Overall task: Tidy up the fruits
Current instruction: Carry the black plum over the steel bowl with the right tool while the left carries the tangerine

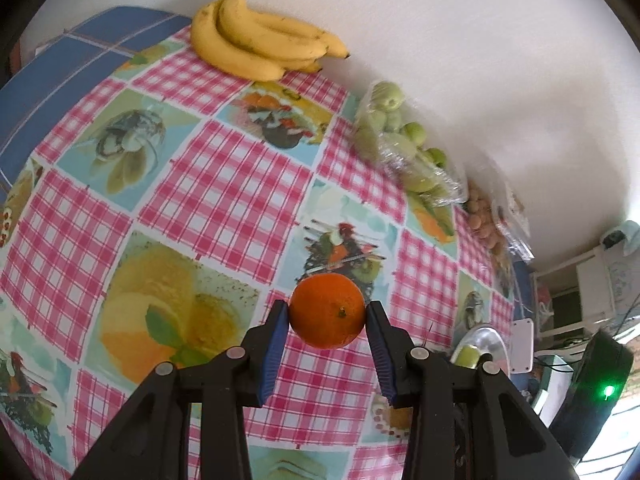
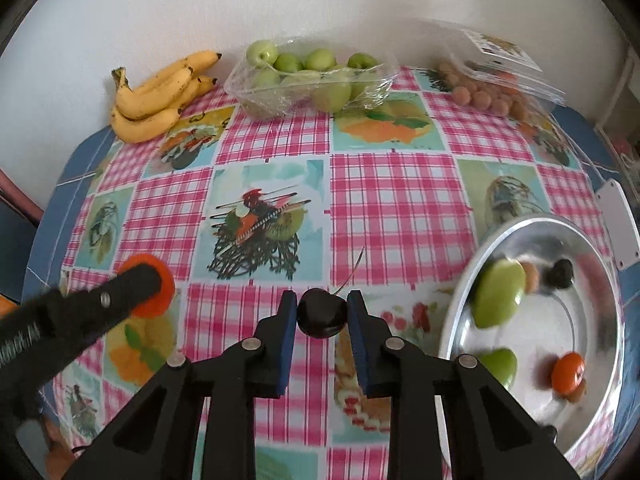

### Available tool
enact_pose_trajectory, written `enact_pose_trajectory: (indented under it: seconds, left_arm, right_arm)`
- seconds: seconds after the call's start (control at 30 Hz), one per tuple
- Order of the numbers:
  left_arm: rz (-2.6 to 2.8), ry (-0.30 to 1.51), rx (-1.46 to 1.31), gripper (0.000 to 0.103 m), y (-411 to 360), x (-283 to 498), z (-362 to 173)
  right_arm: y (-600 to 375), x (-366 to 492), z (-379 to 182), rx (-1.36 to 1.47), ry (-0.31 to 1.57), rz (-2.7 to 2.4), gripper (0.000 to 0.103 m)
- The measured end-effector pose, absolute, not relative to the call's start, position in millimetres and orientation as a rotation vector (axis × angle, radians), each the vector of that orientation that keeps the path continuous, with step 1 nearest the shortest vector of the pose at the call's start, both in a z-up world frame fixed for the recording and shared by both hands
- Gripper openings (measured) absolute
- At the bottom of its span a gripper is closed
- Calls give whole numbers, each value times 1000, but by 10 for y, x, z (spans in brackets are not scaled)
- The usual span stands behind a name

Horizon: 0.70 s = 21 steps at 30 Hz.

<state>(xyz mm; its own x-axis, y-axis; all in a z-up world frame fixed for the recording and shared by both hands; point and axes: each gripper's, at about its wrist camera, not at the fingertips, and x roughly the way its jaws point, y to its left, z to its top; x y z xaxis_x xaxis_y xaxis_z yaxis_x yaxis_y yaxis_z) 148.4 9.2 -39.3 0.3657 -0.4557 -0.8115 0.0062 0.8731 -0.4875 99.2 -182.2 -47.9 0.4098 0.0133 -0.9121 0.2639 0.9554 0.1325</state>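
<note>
My left gripper [image 1: 327, 312] is shut on an orange [image 1: 327, 310], held just above the checked tablecloth [image 1: 224, 184]; in the right wrist view that orange [image 2: 160, 292] shows at the left behind the left gripper's black finger. My right gripper [image 2: 322, 312] is shut on a dark cherry [image 2: 321, 312] with a thin stem, lifted over the cloth. A metal bowl [image 2: 600, 280] at the right holds green apples [image 2: 498, 294], a small orange fruit [image 2: 568, 372], a dark cherry [image 2: 562, 274] and a pale round fruit.
Bananas [image 2: 156, 92] lie at the back left by the white wall. A clear bag of green apples [image 2: 308, 76] sits at the back middle, and an open clear box of small tan fruits [image 2: 488, 92] at the back right. A white device [image 2: 618, 224] lies beyond the bowl.
</note>
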Motion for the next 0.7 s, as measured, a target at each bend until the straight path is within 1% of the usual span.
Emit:
enact_pose_trajectory:
  seconds: [0.23,0.7]
  left_arm:
    - [-348,1139,-424,42,7,1403,-246]
    - [-460,1127,-297,42,-511,1165,-84]
  right_arm:
    - [-1907,698,-300,292,1119,-178,26]
    - [-2315,302,-216,366,1106,-260,26]
